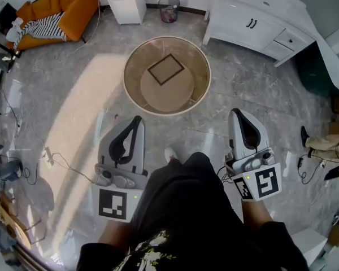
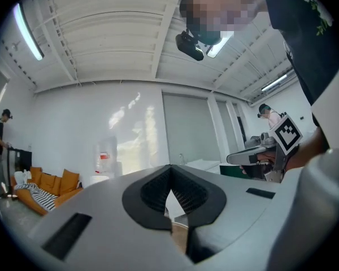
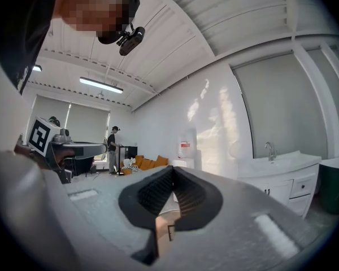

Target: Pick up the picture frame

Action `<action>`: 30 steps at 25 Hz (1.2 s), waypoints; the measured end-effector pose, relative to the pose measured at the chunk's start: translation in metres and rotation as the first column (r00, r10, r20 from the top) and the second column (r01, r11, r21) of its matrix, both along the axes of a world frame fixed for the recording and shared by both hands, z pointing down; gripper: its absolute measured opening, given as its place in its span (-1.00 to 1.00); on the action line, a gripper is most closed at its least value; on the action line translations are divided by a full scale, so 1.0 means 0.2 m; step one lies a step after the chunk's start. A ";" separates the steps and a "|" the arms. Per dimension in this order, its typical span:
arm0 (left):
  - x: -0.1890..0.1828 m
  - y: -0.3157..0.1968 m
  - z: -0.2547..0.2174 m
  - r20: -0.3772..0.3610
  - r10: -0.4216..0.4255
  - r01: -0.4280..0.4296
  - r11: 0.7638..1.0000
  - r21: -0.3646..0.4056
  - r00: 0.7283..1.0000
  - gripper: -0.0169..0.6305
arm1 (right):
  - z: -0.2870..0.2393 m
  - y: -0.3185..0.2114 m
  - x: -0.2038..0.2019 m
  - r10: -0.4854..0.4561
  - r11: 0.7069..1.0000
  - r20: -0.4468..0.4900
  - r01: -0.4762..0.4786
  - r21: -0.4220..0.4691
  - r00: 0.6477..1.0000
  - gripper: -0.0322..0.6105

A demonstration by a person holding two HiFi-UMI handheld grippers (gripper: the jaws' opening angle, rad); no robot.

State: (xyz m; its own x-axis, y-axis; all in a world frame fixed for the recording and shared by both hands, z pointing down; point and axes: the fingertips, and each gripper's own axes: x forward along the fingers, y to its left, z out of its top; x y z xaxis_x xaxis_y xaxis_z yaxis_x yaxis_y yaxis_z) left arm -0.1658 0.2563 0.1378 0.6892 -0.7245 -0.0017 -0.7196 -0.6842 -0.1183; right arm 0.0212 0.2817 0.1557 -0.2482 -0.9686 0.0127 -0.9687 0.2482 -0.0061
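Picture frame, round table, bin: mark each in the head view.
picture frame (image 1: 166,69), head view, its centre
round table (image 1: 137,66), head view, bare top beside frame
bin (image 1: 169,10), head view, its mesh side

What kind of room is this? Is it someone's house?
Probably a test room dressed like a home: an orange sofa, a white sink cabinet and a round table share one bare floor, with loose cables lying about.
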 end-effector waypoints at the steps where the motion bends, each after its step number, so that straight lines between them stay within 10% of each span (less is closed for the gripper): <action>1: 0.02 -0.01 0.02 0.000 0.014 -0.014 1.000 -0.015 1.000 -0.92 | 0.02 0.00 0.01 0.014 1.000 -0.008 -0.014 -0.011 1.000 -0.91; 10: 0.08 -0.18 0.12 0.001 -0.005 0.005 0.997 -0.080 1.000 -0.92 | 0.10 -0.12 0.13 0.033 0.998 -0.015 -0.033 -0.046 0.999 -0.91; 30: 0.42 -0.80 0.08 0.024 -0.325 0.326 0.944 -0.051 0.945 -0.92 | 0.04 -1.07 0.35 -0.356 0.932 -0.091 0.360 0.036 0.930 -0.91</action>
